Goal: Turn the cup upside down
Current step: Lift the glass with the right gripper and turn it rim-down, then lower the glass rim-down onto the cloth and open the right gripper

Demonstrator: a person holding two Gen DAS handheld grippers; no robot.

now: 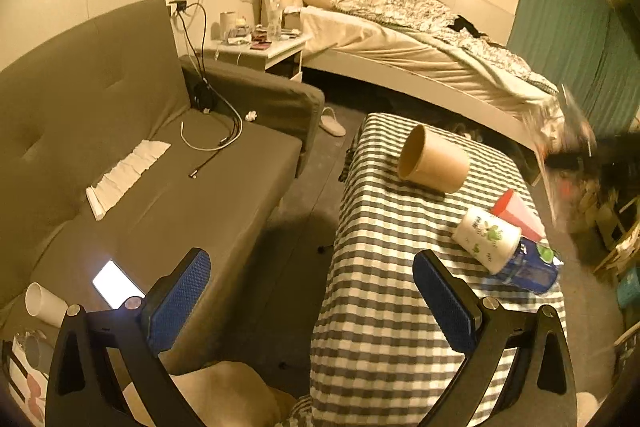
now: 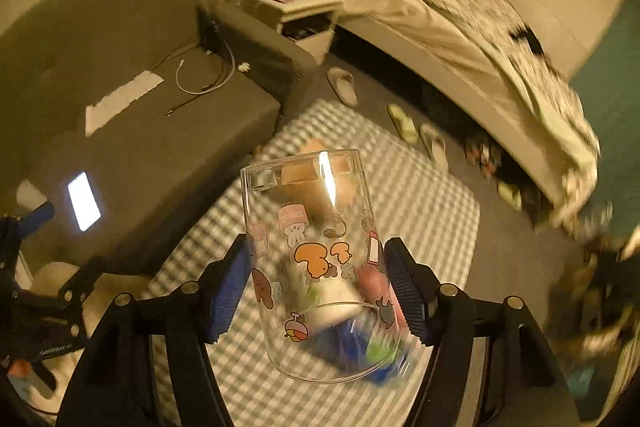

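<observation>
In the right wrist view my right gripper (image 2: 318,287) is shut on a clear glass cup (image 2: 316,255) with cartoon prints, held in the air above the checked table (image 2: 432,203). The cup's thick base points away from the camera and its open rim faces the camera. The view is motion-blurred. In the left wrist view my left gripper (image 1: 312,291) is open and empty, low over the table's left edge (image 1: 380,327). The right gripper shows only as a blur at the right edge of that view.
On the table lie a brown paper cup (image 1: 434,159) on its side, a white floral cup (image 1: 486,239), a red cup (image 1: 518,215) and a blue cup (image 1: 530,271). A grey sofa (image 1: 140,155) with a lit phone (image 1: 116,283) stands left. A bed (image 1: 420,39) is behind.
</observation>
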